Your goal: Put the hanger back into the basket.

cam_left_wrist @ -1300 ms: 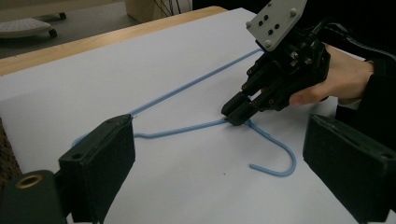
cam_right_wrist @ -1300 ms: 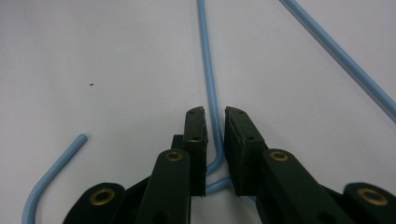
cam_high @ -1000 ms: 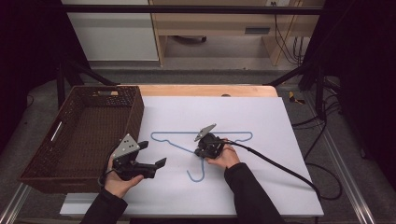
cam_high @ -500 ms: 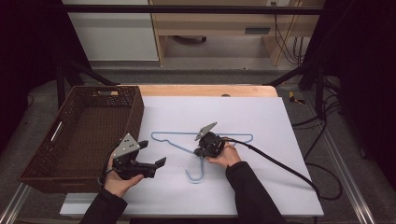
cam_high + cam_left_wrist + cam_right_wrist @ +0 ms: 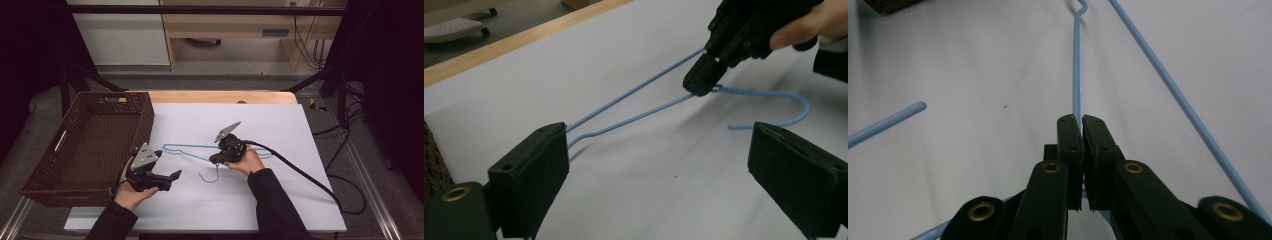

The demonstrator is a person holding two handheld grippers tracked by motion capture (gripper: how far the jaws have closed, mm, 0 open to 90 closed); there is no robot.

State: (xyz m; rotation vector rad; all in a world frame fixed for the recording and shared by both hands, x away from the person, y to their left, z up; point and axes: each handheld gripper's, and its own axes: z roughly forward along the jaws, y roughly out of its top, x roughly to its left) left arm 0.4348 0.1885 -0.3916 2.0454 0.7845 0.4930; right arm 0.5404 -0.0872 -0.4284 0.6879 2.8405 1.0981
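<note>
Fingers of the right gripper clench a blue wire hanger near its hook on the white bench, while the left gripper hovers spread wide beside a wicker basket.

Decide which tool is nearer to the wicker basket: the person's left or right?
Left. The left tool sits just beside the basket's near right corner, jaws open. The right tool is farther right, mid-table, shut on the blue wire hanger.
</note>
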